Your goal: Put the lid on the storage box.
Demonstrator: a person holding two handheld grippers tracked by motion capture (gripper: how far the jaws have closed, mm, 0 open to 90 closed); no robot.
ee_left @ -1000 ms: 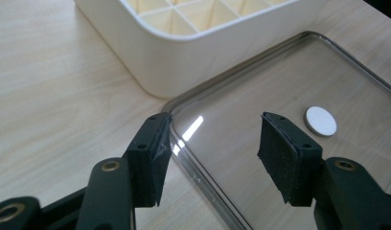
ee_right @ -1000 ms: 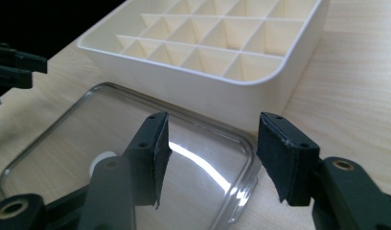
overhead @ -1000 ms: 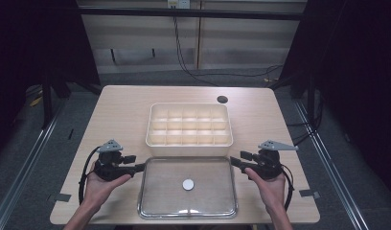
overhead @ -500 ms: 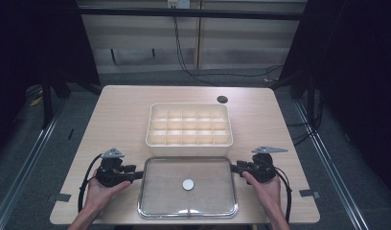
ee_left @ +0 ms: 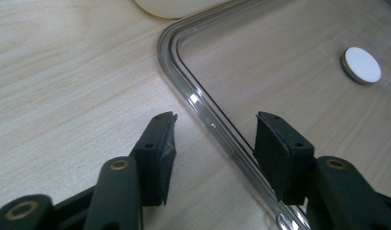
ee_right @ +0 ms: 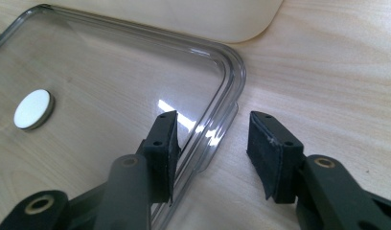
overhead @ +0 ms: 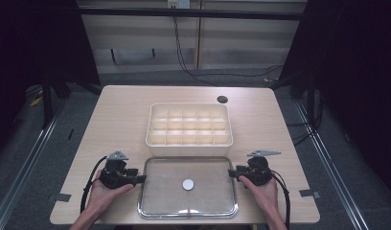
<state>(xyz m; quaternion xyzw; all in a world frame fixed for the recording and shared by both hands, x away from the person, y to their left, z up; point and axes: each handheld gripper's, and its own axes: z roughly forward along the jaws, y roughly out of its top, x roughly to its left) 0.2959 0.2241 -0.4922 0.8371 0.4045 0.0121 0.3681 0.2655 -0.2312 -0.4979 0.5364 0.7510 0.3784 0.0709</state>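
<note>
Wooden table [overhead: 117, 120], clear lid [overhead: 165, 191], left gripper [ee_left: 215, 136] and right gripper [ee_right: 210, 139] jaws released, seemingly straddling its rims

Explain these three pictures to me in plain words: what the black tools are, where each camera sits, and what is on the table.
A person holds two hand-held clamps. The high view looks down on the wooden table: left gripper, right gripper, a clear lid bearing a small white disc, and a cream divided box behind it. The other two cameras ride on the clamps, looking along their black jaws. Each pair of jaws is open, straddling one edge of the lid. Nothing is held yet.
</note>
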